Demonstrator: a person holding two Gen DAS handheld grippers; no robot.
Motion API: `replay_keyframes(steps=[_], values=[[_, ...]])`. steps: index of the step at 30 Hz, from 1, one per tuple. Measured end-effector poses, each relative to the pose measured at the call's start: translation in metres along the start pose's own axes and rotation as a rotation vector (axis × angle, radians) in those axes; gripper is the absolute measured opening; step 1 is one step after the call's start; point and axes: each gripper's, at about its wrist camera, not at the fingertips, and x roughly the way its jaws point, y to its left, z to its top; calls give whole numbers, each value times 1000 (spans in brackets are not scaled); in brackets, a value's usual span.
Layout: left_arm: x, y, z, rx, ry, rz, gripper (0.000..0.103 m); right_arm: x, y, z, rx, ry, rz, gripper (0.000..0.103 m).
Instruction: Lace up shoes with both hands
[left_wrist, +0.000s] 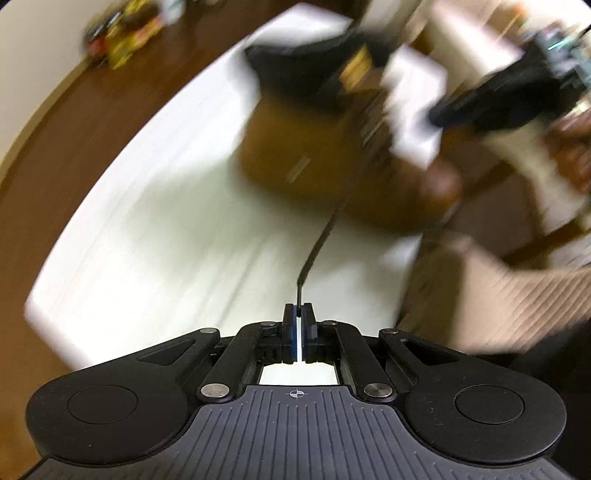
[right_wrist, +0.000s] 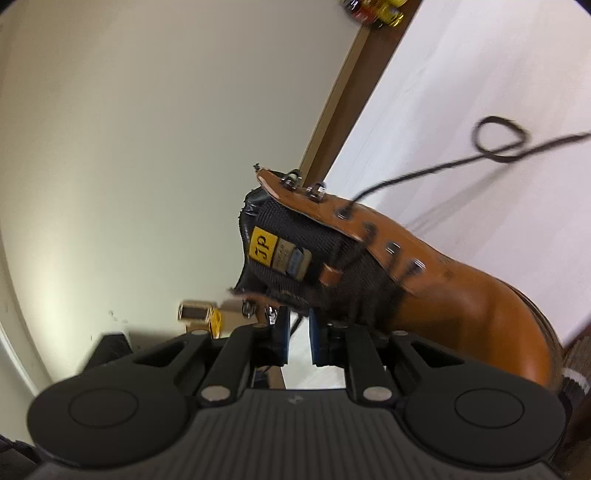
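Note:
A tan leather boot (left_wrist: 325, 155) with a black tongue stands on a white mat (left_wrist: 147, 229); the left wrist view is blurred. My left gripper (left_wrist: 298, 314) is shut on the dark lace (left_wrist: 321, 240), which runs taut up to the boot's eyelets. In the right wrist view the boot (right_wrist: 461, 295) fills the centre, its tongue bearing a yellow label (right_wrist: 263, 244). My right gripper (right_wrist: 298, 325) is open, jaws a small gap apart at the boot's near eyelet flap, with a lace strand between them. The other lace (right_wrist: 498, 142) runs from an upper eyelet and loops over the mat (right_wrist: 480, 92).
The mat lies on a dark wooden table (left_wrist: 74, 122). Colourful small items (left_wrist: 122, 37) sit at the table's far edge. The right gripper's black body (left_wrist: 498, 99) shows in the left wrist view, upper right. A pale wall (right_wrist: 147, 147) fills the right wrist view's left side.

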Motion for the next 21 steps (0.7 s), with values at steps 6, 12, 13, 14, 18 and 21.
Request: replay_keyframes(steps=[6, 12, 13, 14, 18, 21], values=[[15, 23, -32, -64, 36, 21, 3, -4, 1, 7, 61, -40, -64, 14], [12, 8, -37, 9, 12, 16, 17, -12, -5, 20, -47, -19, -196, 17], [10, 4, -35, 25, -8, 28, 17, -10, 0, 20, -75, -17, -220, 20], [8, -1, -33, 42, -29, 40, 17, -5, 7, 19, -113, -14, -250, 21], [4, -20, -10, 67, -167, 25, 17, -2, 24, 23, -260, -3, -350, 22], [9, -45, 10, 101, -257, 29, 18, 1, 39, 26, -417, 10, -433, 22]])
